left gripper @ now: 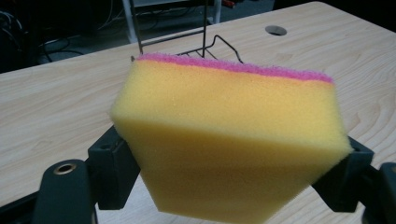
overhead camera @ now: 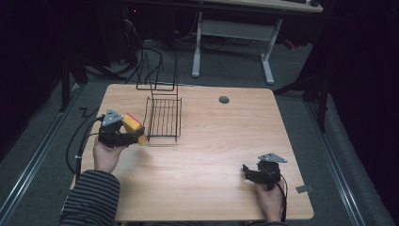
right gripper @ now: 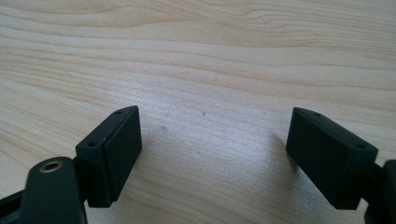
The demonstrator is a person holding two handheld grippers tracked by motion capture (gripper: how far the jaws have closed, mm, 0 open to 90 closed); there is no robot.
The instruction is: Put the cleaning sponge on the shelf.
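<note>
Sponge [left gripper: 229, 144] clamped in left gripper [left gripper: 229, 182]

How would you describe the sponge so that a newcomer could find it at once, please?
Start at the wooden table and go to its left side, beside the black wire rack. There the left gripper clamps the sponge, the one soft yellow block with a pink top.

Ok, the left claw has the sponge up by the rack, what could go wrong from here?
1. The sponge is pinched at its lower corners and bulges above the left claw, so it might squirm loose.
2. The rack is light wire right beside it; a careless swing could snag or shove it.
</note>
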